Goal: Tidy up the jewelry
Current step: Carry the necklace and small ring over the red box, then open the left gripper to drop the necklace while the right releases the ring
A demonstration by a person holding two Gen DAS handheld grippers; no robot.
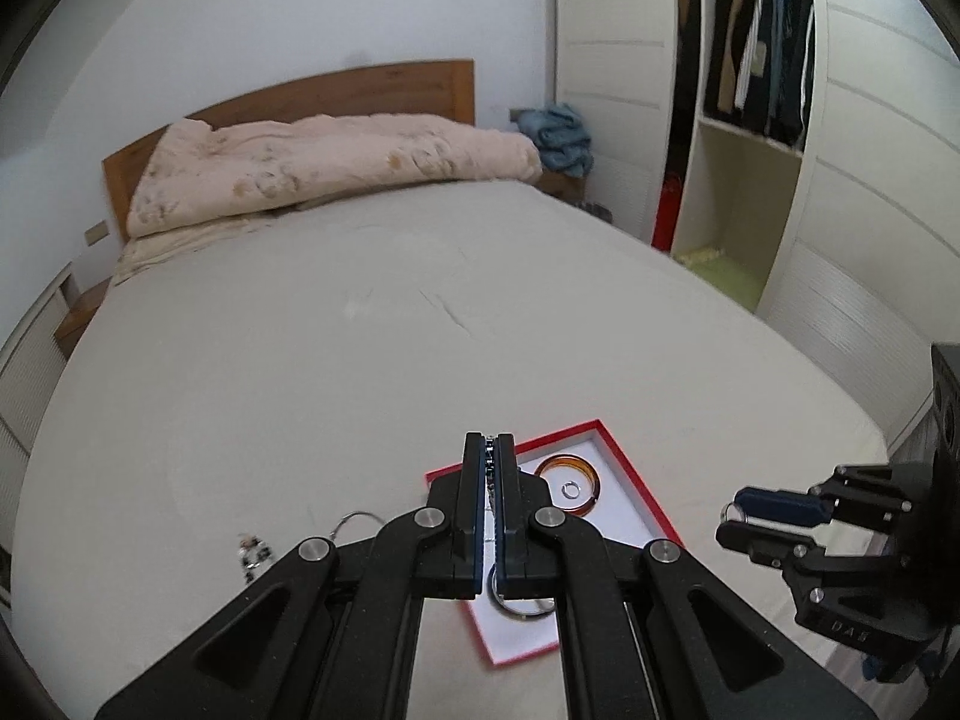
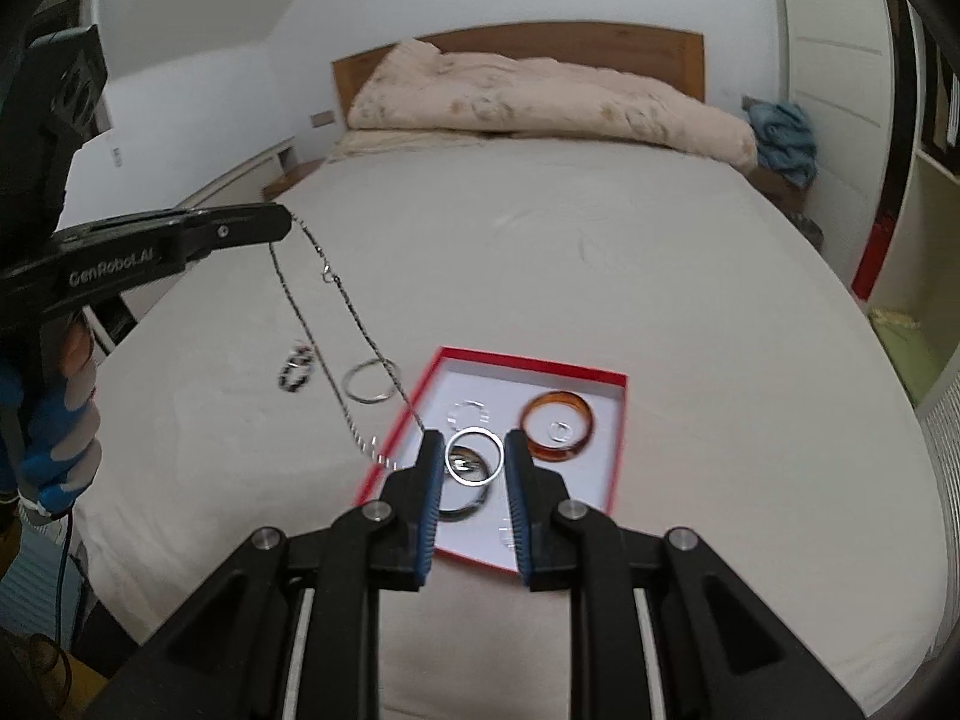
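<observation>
My left gripper [image 1: 489,441] is shut on a thin silver chain [image 1: 491,471]. In the right wrist view that chain [image 2: 354,312] hangs in a long loop from the left gripper [image 2: 287,221], and its low end lies by the left rim of the red-edged white box [image 2: 534,363]. My right gripper [image 2: 474,441] is shut on a silver ring [image 2: 474,433], held above the box. The left wrist view shows the right gripper [image 1: 732,513] right of the box [image 1: 600,423]. An amber bangle [image 2: 558,403] with a small ring [image 2: 561,429] inside it lies in the box.
On the bed sheet left of the box lie a beaded bracelet [image 2: 297,369] and a silver bangle [image 2: 369,383]. A dark bangle [image 2: 462,507] and a clear ring [image 2: 468,414] lie in the box. A folded duvet [image 1: 336,162] is at the headboard; a wardrobe [image 1: 756,120] stands to the right.
</observation>
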